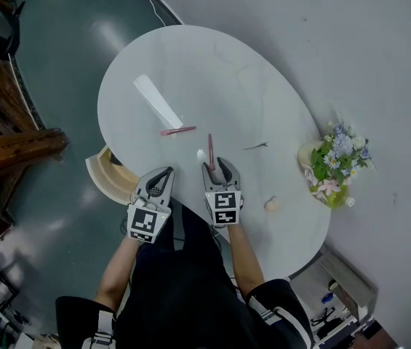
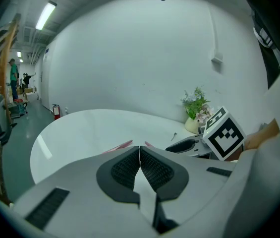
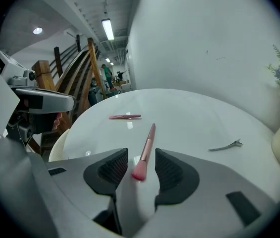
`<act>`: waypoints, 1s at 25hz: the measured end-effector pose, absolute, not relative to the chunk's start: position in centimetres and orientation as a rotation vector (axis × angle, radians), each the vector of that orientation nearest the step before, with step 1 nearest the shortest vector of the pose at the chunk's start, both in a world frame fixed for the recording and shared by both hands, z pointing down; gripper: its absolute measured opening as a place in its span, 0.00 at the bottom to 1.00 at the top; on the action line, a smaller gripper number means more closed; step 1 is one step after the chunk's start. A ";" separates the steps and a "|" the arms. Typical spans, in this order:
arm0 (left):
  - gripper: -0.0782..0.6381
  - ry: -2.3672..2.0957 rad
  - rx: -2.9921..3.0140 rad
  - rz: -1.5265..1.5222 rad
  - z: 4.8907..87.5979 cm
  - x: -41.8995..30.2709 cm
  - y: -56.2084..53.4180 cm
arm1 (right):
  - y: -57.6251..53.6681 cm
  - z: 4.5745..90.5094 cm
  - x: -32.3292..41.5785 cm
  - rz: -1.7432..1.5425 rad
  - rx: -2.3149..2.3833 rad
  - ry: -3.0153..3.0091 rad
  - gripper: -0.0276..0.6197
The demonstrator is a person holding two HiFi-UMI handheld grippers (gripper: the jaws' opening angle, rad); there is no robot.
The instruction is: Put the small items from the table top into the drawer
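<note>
A pink makeup brush (image 1: 210, 151) lies on the white oval table (image 1: 227, 71), its bristle head toward me. My right gripper (image 1: 215, 167) is open around that head; in the right gripper view the brush (image 3: 146, 150) sits between the pads of the right gripper (image 3: 141, 162) with a gap on each side. My left gripper (image 1: 163, 174) is shut and empty at the table's near edge, its pads meeting in the left gripper view (image 2: 140, 155). Pink tweezers (image 1: 178, 131) (image 3: 125, 116) lie farther out. A grey hair clip (image 1: 256, 146) (image 3: 225, 146) lies to the right.
A small beige item (image 1: 271, 204) lies near the table's right front edge, and a small white one (image 1: 201, 154) beside the brush. A vase of flowers (image 1: 336, 162) stands at the right end. A cream chair (image 1: 107, 173) shows below the table's left edge. No drawer is in view.
</note>
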State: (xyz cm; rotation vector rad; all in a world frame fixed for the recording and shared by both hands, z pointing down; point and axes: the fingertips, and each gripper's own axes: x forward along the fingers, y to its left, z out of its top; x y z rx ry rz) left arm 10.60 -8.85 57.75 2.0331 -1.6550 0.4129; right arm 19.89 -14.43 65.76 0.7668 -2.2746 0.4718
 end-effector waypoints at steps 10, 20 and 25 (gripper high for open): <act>0.14 -1.663 2.021 0.399 57.8 10.2 -8.6 | -14.8 66.1 20.1 0.412 0.778 -2.230 0.14; 0.14 -1.713 2.021 0.386 55.7 9.3 -7.9 | -15.4 62.9 18.9 0.417 0.806 -2.311 0.14; 0.14 -1.759 2.025 0.364 53.3 8.6 -7.3 | -15.4 58.9 17.8 0.379 0.806 -2.374 0.14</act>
